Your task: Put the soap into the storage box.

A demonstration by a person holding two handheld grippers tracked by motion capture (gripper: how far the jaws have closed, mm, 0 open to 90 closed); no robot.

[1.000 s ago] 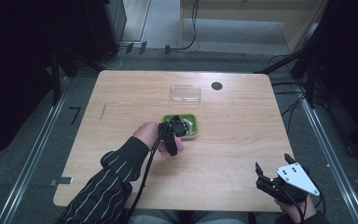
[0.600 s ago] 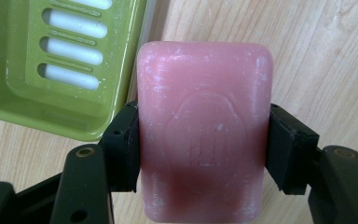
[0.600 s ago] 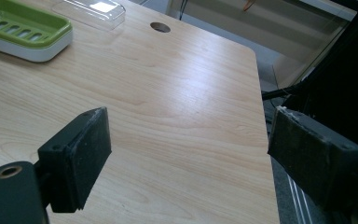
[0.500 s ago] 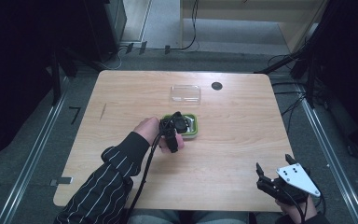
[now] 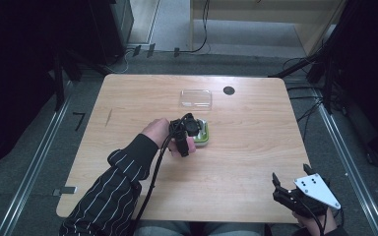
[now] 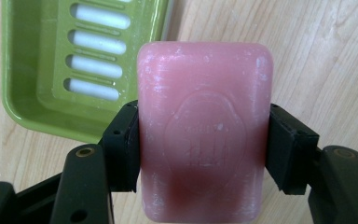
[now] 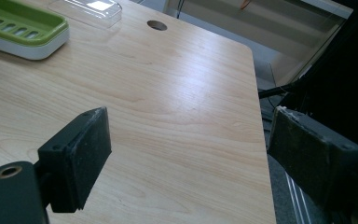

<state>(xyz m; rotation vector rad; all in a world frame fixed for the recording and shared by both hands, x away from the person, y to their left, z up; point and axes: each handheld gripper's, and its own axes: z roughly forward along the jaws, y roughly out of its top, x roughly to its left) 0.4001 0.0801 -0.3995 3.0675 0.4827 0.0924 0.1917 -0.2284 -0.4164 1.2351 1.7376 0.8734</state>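
Note:
A pink bar of soap (image 6: 205, 93) is clamped across its width by the black pads of my left gripper (image 6: 203, 144), which is shut on it. Just beyond and to the left of the bar in the left gripper view lies a green slotted soap dish (image 6: 37, 88) on the wooden table. From above, the left gripper (image 5: 186, 129) hovers at the near left edge of the dish (image 5: 204, 135), mid-table. My right gripper (image 5: 280, 189) rests at the table's near right corner; its jaws (image 7: 191, 154) stand wide open with nothing between them.
A clear plastic lid (image 5: 196, 98) lies behind the dish, also seen as the lid (image 7: 86, 8) in the right gripper view. A round cable hole (image 5: 229, 90) sits at the far edge. Bare wood (image 5: 256, 147) stretches between the dish and the right gripper.
The left hand with the soap has shifted slightly away from the person, onto the dish's near left edge. The right gripper has stayed put.

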